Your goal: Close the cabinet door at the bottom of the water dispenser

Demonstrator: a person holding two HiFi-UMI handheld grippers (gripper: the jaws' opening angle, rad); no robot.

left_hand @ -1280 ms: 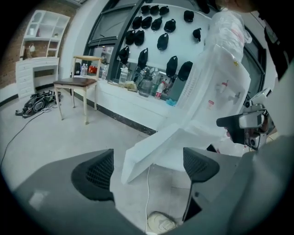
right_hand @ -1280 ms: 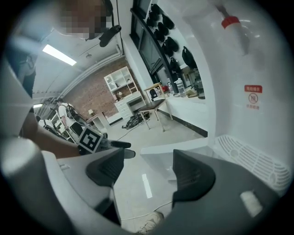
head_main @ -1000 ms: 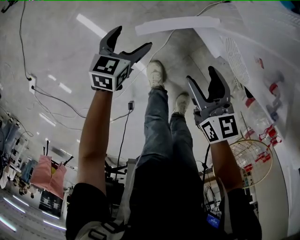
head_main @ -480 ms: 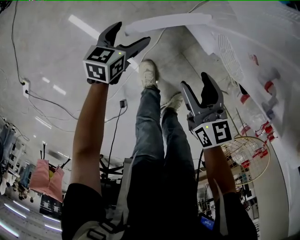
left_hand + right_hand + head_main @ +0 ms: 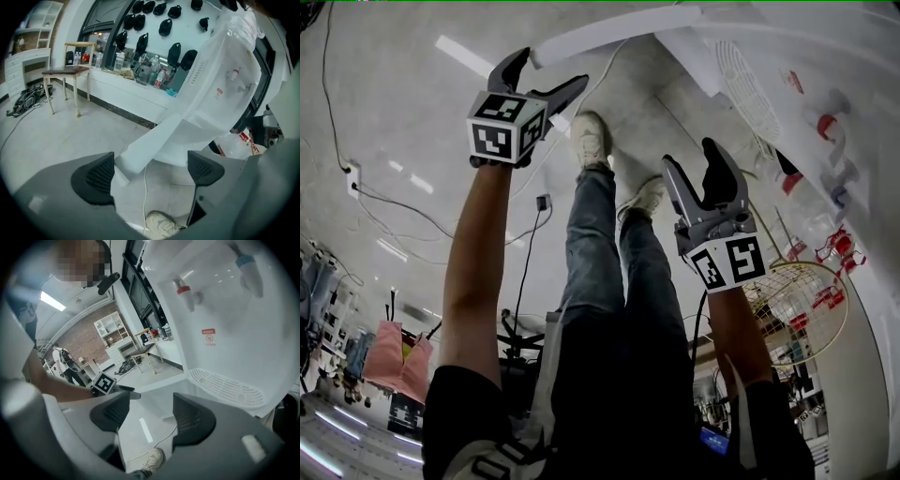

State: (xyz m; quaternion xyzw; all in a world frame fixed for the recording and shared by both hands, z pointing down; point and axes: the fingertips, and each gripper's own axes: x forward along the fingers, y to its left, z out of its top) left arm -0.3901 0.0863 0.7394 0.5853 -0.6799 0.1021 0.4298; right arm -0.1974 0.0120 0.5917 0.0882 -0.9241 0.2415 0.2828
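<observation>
The glossy grey floor (image 5: 403, 103) fills the left half of the head view. The tall white plastic water dispenser (image 5: 797, 103) runs down the right edge. Its flat white cabinet door (image 5: 609, 30) stands swung out from its bottom, across the top centre of that view.

The left tool (image 5: 546, 73), with a black-and-white marker cube, is at upper left, just under the door's free end. In the left gripper view, the left tool (image 5: 150, 171) is released. Its jaws stand wide with the door's lower corner (image 5: 140, 150) between them, and neither pad presses on it. The right tool (image 5: 692, 159), centre right, has just been closing a little. Its jaws are apart with only floor between them.

Only the right gripper view shows the dispenser's front. There is a red tap (image 5: 183, 290), a blue tap (image 5: 246, 263), a slotted drip grille (image 5: 227, 387), and a red-and-white warning sticker (image 5: 209, 337) whose print is too small to read. Only the left gripper view shows a wooden chair (image 5: 68, 75) and bottles on a white counter (image 5: 122, 82).
</observation>
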